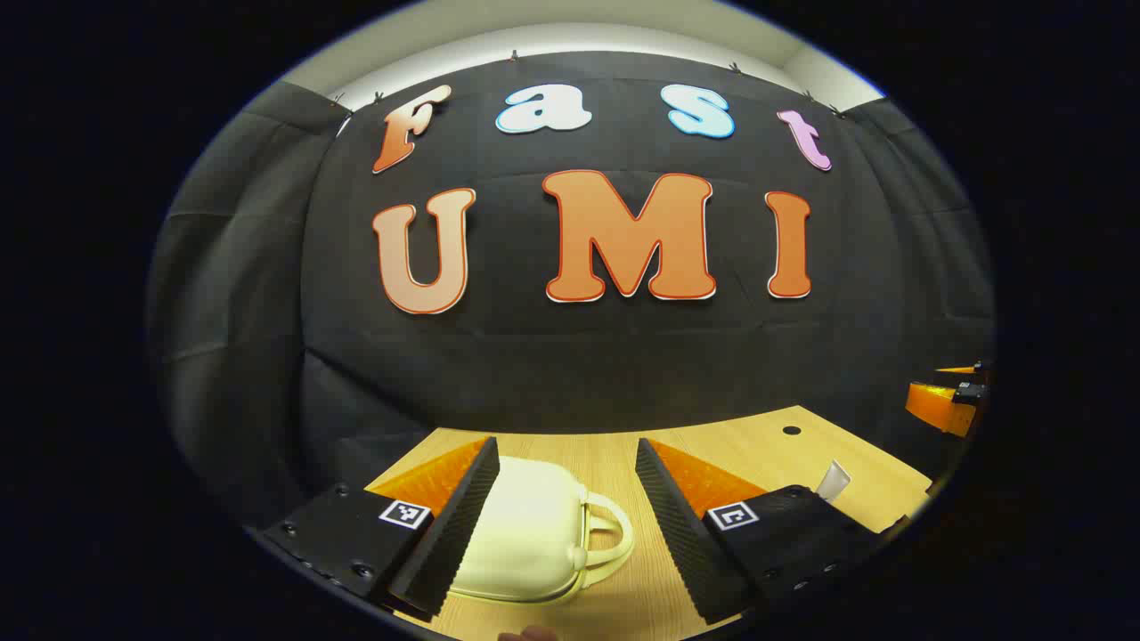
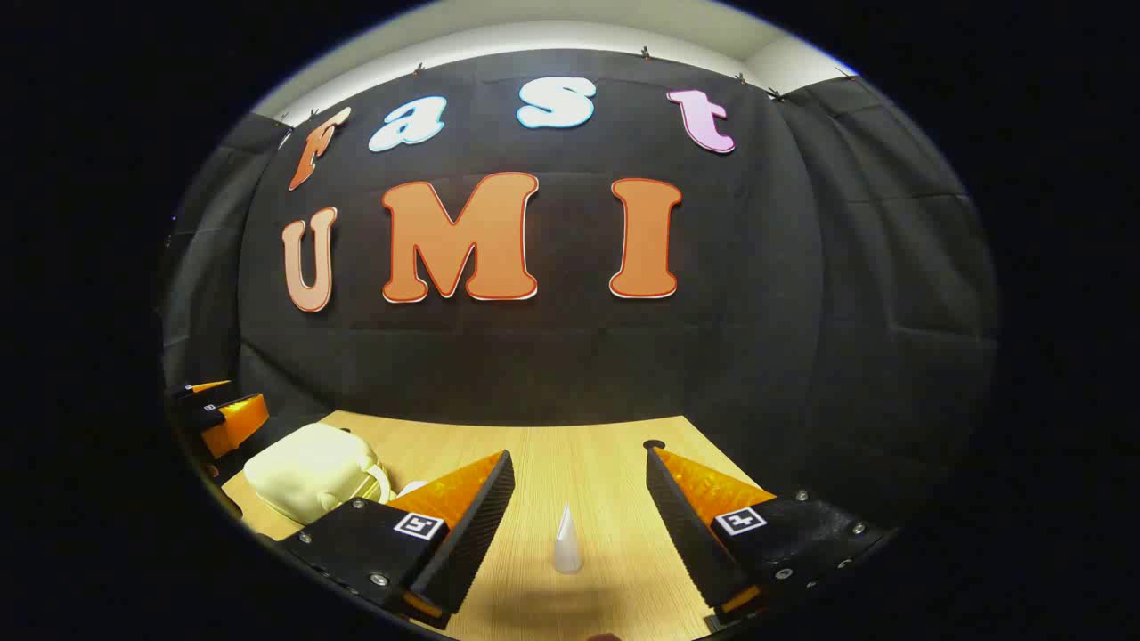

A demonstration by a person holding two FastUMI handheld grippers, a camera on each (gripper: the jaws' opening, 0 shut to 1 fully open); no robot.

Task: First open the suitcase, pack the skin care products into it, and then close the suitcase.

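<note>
Looking along your left tool point(image 1: 563, 485), you have its ribbed black fingers spread wide apart, framing the cream suitcase point(image 1: 525, 543) at the lower centre of the frame: a small, rounded, smooth-shelled case, lid down, its looped handle toward the right. It lies on the pale wood-grain counter point(image 1: 766, 445). In the right gripper view, your right tool point(image 2: 579, 494) is likewise spread apart and grips nothing; a small white tapered skin care tube point(image 2: 566, 541) stands upright on the counter between its fingers, touching neither. The suitcase sits at the lower left there.
</note>
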